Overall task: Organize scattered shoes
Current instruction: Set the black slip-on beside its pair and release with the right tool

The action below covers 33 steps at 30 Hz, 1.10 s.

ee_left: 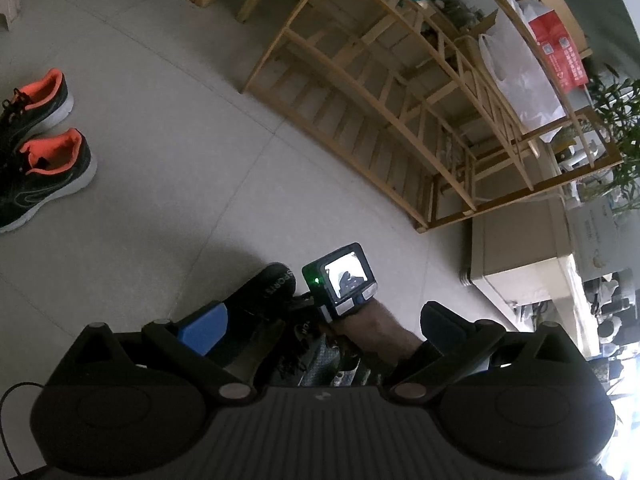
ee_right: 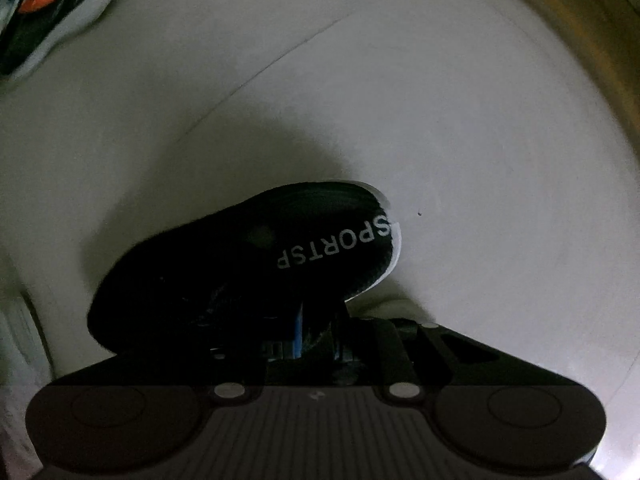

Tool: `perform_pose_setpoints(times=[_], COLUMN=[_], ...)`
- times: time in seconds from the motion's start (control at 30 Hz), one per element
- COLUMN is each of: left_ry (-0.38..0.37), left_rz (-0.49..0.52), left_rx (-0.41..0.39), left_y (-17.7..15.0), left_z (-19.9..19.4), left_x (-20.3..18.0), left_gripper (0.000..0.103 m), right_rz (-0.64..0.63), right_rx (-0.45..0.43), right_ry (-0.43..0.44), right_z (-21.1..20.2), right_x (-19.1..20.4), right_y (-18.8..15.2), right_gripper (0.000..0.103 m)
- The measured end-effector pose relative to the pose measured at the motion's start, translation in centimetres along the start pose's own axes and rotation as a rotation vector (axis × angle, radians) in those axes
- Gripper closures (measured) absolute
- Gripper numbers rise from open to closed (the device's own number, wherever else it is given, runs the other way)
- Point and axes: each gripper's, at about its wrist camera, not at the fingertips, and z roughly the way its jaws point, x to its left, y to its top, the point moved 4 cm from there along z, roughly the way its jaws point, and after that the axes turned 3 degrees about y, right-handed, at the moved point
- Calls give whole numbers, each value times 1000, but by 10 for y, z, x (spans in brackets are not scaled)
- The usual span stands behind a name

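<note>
A black sports shoe with white "SPORTS" lettering on its heel hangs tilted over the grey floor. My right gripper points down and is shut on its collar, the fingers close together in deep shadow. In the left wrist view the same shoe shows beside the right gripper's camera unit and the hand holding it. My left gripper stands open, with its blue pad beside the shoe and not touching it. A pair of black shoes with orange lining stands side by side at the far left.
An empty slatted wooden shoe rack stands on the floor ahead. White plastic bags and a red bag sit at its far end. Cardboard boxes and a green plant are at the right. Grey tiled floor lies open between.
</note>
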Motion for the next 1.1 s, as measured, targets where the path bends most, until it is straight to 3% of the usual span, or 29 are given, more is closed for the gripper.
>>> perform_pose_setpoints(times=[0.27, 0.63, 0.97, 1.07, 1.1], left_ry=[2, 5, 9, 11, 12], left_rz=[0, -1, 6, 4, 3], left_rx=[4, 11, 12, 11, 10], left_y=[2, 4, 2, 2, 2], left_z=[2, 0, 5, 5, 6], left_x=[-1, -3, -7, -6, -5], left_gripper=[0, 0, 0, 0, 0], right_rz=[-224, -260, -278, -294, -302], right_rx=[35, 18, 25, 28, 26], right_ry=[6, -41, -24, -52, -65], right_z=[-6, -3, -2, 1, 1], right_x=[7, 5, 10, 14, 14], right_y=[-7, -8, -9, -8, -9], right_gripper=[91, 90, 87, 75, 62])
